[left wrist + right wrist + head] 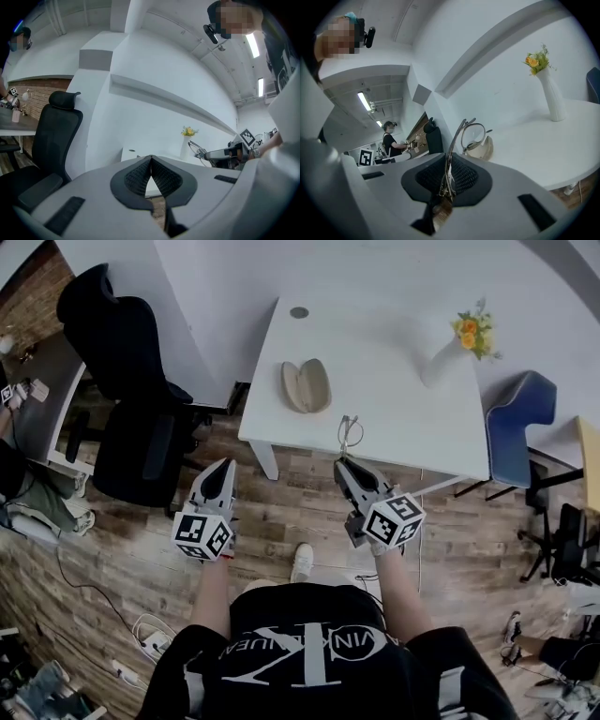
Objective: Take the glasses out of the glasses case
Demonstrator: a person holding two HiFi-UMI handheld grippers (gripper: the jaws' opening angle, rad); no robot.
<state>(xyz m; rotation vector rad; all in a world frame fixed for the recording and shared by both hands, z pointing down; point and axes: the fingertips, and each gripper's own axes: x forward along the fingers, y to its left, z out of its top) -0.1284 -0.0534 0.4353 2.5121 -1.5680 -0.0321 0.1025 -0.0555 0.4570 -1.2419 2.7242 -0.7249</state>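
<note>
Glasses (472,136): judged light, thin-wired, fragile. Pinched at the folded temples by right gripper (449,164), mid-frame; lenses best avoided. Left gripper (151,164) pressed together, empty.

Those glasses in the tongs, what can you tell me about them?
The glasses have a thin silvery wire frame, metal by the look, with rounded clear lenses. The right tongs pinch them by the slim side arms, which run together between the dark ribbed pads, so they seem folded. They stick out ahead of the tongs, in the air at the white table's near edge. Nothing else touches them; the open beige case lies apart on the table.
</note>
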